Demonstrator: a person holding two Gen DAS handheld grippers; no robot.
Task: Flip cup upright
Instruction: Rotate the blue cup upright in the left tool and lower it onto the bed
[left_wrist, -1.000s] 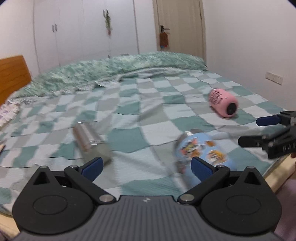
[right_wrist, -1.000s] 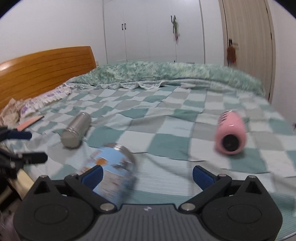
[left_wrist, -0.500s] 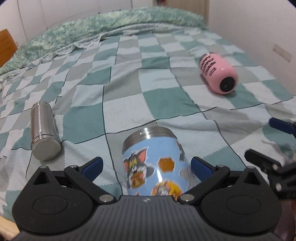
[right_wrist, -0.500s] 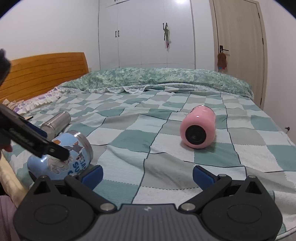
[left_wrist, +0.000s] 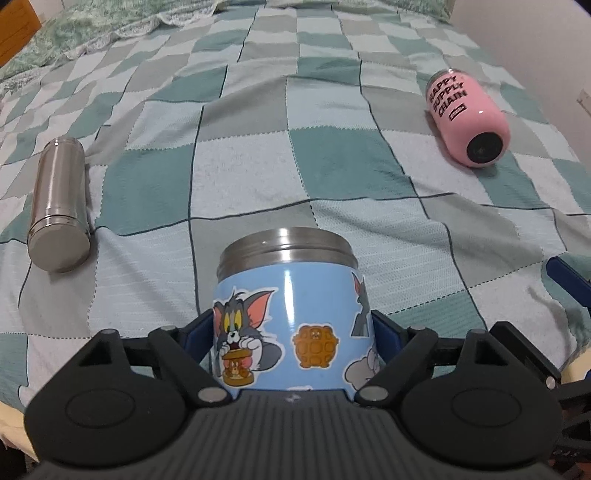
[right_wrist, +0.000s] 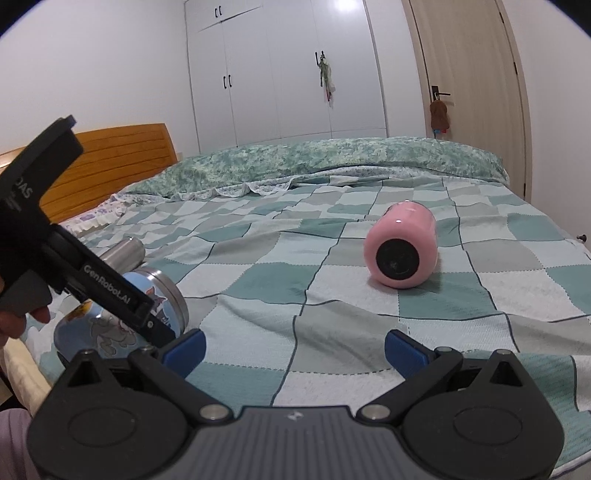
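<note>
Left gripper (left_wrist: 291, 338): jaws closed in on the blue cartoon cup (left_wrist: 290, 317), one blue pad against each side of its body, contact looks firm. Cup lies on its side on the checked bedspread (left_wrist: 332, 158) near the front edge of the bed, steel rim end pointing away from the camera; in the right wrist view the same cup (right_wrist: 110, 321) shows low at left, partly behind the left gripper's black frame, rim facing right. Right gripper (right_wrist: 293, 349): jaws spread wide, nothing between them, just bedspread below; it sits right of the blue cup, and one blue fingertip of it shows at the right edge of the left wrist view. Pink cup (right_wrist: 402, 251) lies on its side farther out on the right half of the bed, dark end toward the cameras, black lettering on its flank. Steel flask (left_wrist: 59, 206) lies on its side well to the left, apart from both cups. Wooden headboard (right_wrist: 122, 162), white wardrobe (right_wrist: 280, 70) and door (right_wrist: 465, 92) behind.
</note>
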